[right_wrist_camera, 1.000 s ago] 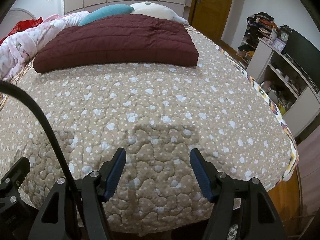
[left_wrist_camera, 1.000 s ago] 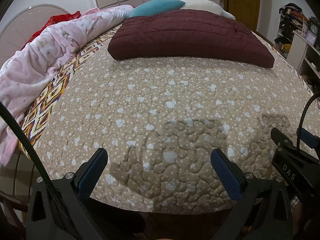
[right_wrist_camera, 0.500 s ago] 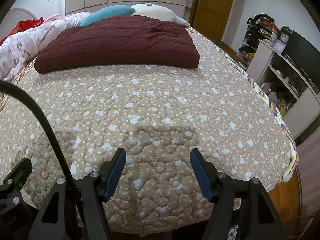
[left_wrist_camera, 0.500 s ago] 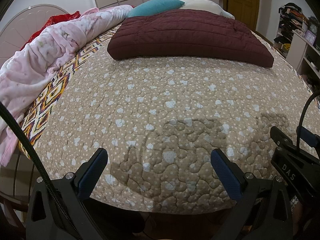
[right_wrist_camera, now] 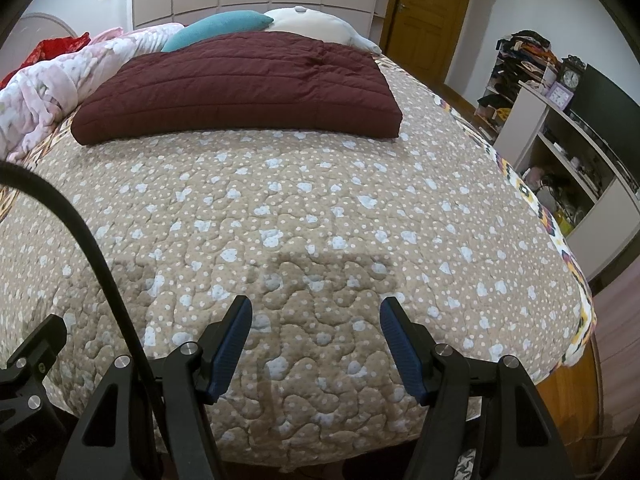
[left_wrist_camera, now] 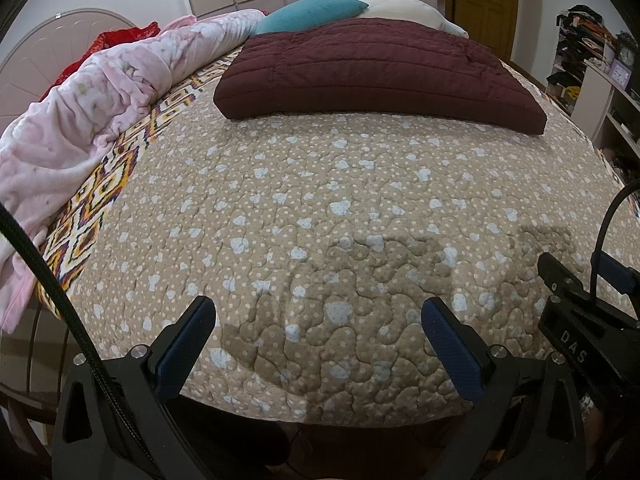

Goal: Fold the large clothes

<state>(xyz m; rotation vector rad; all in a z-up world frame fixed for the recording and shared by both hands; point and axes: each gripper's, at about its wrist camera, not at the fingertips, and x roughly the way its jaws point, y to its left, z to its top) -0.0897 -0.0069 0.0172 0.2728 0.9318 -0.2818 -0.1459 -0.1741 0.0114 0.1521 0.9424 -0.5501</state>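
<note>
Left wrist: puffy quilted maroon garment (left_wrist_camera: pixel 380 68) folded rectangular; left gripper (left_wrist_camera: pixel 318 346), right gripper (right_wrist_camera: pixel 316 346) both released.

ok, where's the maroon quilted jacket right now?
The maroon quilted jacket lies folded at the far end of the bed, on the beige quilt, just in front of the teal pillow, with the pink blanket to its left.
</note>
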